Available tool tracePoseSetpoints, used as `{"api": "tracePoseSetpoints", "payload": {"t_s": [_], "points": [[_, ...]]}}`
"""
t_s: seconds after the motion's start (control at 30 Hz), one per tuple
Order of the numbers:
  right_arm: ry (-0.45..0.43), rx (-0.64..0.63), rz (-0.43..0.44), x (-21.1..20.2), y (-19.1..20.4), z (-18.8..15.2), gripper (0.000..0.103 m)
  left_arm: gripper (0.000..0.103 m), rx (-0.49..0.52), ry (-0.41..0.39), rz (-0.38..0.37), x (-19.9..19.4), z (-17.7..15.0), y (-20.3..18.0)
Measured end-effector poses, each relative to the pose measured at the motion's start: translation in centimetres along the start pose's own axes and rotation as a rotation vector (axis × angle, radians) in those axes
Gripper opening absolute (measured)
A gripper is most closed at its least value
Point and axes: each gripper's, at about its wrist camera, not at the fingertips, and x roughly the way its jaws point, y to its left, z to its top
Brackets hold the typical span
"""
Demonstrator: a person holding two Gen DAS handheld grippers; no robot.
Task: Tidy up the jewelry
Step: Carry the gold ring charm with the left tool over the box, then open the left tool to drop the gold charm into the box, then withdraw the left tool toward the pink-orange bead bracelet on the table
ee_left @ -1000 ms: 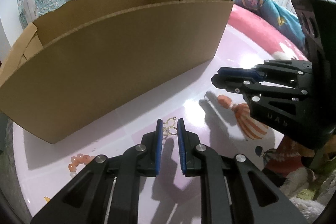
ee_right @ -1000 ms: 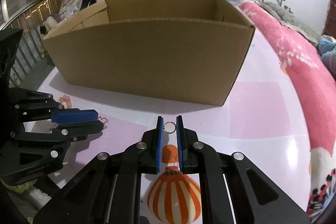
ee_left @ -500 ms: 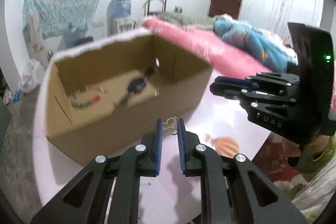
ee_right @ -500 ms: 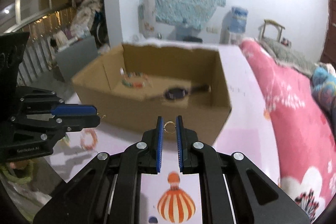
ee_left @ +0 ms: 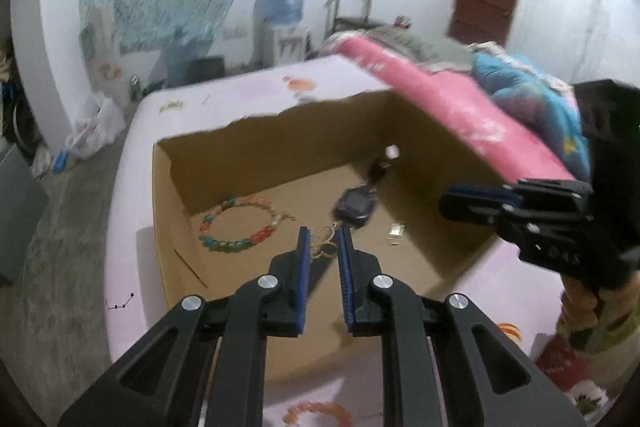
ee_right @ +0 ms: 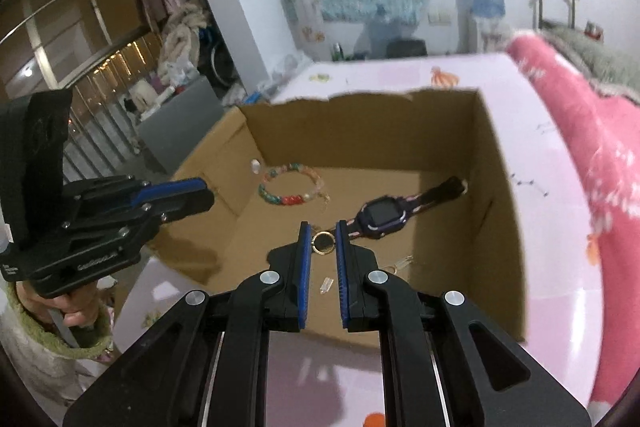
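Left wrist view showed, nearest to the camera, the left gripper (ee_left: 323,247) clenched on a thin gold pendant (ee_left: 325,242), a small openwork piece pinched between the blue pads (ee_left: 301,267) near their tips. In the right wrist view the right gripper (ee_right: 323,242) was grasping a gold ring (ee_right: 323,242) in the same way, the ring standing upright between the pads.

Both tools pointed forward and down, held above the open cardboard box (ee_right: 500,227), the left one over the near wall on its left part, the right one more toward the middle. They were side by side and apart, not touching each other.

Farther, on the box floor, lay a beaded bracelet (ee_left: 236,225) of many colours, a dark watch (ee_right: 384,217) with its strap stretched toward the far corner, and some small pale pieces that I could not identify. Another bead bracelet (ee_left: 316,413) lay outside, on the pink table (ee_right: 560,287).

To my judgement, the step was to drop both pieces inside. It would be good to lower each tool below the rim first, choose a bare part of the floor away from the bracelet and the watch, and then open gently, because such light pieces could bounce or stick to a pad.
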Motion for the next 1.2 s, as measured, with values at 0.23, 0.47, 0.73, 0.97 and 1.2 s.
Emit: {"api": "tracePoseSetpoints", "payload": {"t_s": [0.23, 0.47, 0.73, 0.97, 1.2], "points": [[0.04, 0.036, 0.019, 1.0, -1.0, 0.3, 0.016, 0.014, -0.042, 0.061, 0.046, 3.2, 0.2, 1.5], [-0.016, 0.119, 0.065, -1.2, -3.2, 0.7, 0.022, 0.024, -0.056, 0.032, 0.058, 2.7, 0.5, 1.5], [-0.112, 0.18, 0.058, -5.4, -4.6, 0.3, 0.029, 0.027, -0.085, -0.038, 0.064, 0.0, 0.7, 1.8], [-0.16, 0.205, 0.035, -8.7, -5.1, -1.4, 0.041, 0.039, -0.129, -0.108, 0.076, -4.2, -0.7, 2.3], [-0.139, 0.177, 0.021, -10.0, -4.2, -4.1, 0.049, 0.052, -0.173, -0.114, 0.125, -7.9, -4.3, 2.6]]}}
